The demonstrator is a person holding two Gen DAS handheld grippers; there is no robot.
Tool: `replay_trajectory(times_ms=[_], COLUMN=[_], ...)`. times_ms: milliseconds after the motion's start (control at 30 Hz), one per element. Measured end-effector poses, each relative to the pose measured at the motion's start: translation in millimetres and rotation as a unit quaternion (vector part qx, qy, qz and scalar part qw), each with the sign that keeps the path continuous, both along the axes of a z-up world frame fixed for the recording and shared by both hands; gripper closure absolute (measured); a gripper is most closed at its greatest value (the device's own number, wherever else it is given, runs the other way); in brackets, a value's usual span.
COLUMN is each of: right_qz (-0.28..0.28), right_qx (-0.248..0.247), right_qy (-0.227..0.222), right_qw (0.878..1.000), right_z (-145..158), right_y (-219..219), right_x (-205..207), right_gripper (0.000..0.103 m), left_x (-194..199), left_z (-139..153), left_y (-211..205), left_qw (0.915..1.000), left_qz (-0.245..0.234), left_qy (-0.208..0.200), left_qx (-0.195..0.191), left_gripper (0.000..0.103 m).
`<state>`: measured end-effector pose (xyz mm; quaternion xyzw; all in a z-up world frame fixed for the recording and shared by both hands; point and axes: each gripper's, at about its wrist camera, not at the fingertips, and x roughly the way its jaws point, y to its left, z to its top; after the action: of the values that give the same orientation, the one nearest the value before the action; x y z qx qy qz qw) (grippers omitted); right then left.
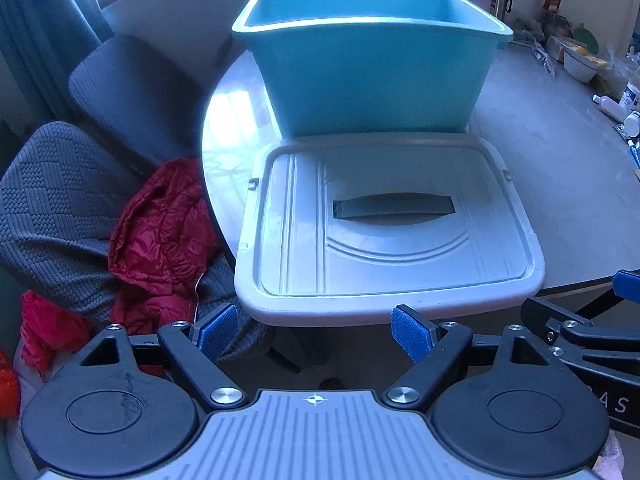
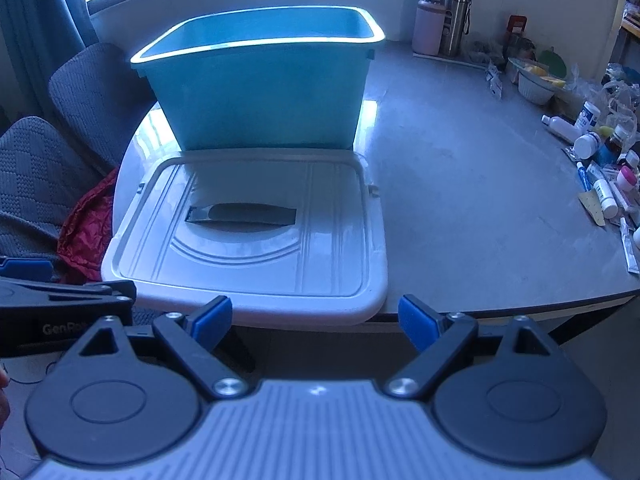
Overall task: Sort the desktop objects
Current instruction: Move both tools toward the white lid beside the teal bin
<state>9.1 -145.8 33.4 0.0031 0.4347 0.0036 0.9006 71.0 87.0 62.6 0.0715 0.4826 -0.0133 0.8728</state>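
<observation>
A teal plastic bin (image 1: 372, 76) (image 2: 260, 92) stands open on the grey table (image 1: 560, 184) (image 2: 460, 200). Its white lid (image 1: 388, 232) (image 2: 256, 232) lies flat in front of it, overhanging the table's near edge, handle slot up. My left gripper (image 1: 316, 334) hovers open just before the lid's near rim, nothing between its blue pads. My right gripper (image 2: 316, 322) is open too, off the lid's near right corner, empty. Small bottles, tubes and packets (image 2: 600, 168) (image 1: 624, 112) are scattered at the table's far right.
Flasks (image 2: 444, 20) stand at the back by the wall, a white bowl (image 2: 534, 80) beside them. Grey chairs (image 1: 64, 208) (image 2: 36, 184) with a red jacket (image 1: 160, 232) (image 2: 86, 232) sit left of the table. Each gripper shows at the other view's edge.
</observation>
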Motion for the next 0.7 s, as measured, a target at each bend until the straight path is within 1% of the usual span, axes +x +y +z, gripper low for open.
replay_trajectory(times_ms=[700], right_qz=[-0.005], right_qx=[0.001], right_qy=[0.037], right_qw=[0.999], right_z=[-21.4], right_y=[3.9], right_x=[37.4], right_gripper=[0.013], left_x=[44.5], left_z=[-25.0], left_y=[14.0], left_qw=[0.9988], left_qz=[0.02], left_qy=[0.043], left_qx=[-0.011], left_gripper=[0.017])
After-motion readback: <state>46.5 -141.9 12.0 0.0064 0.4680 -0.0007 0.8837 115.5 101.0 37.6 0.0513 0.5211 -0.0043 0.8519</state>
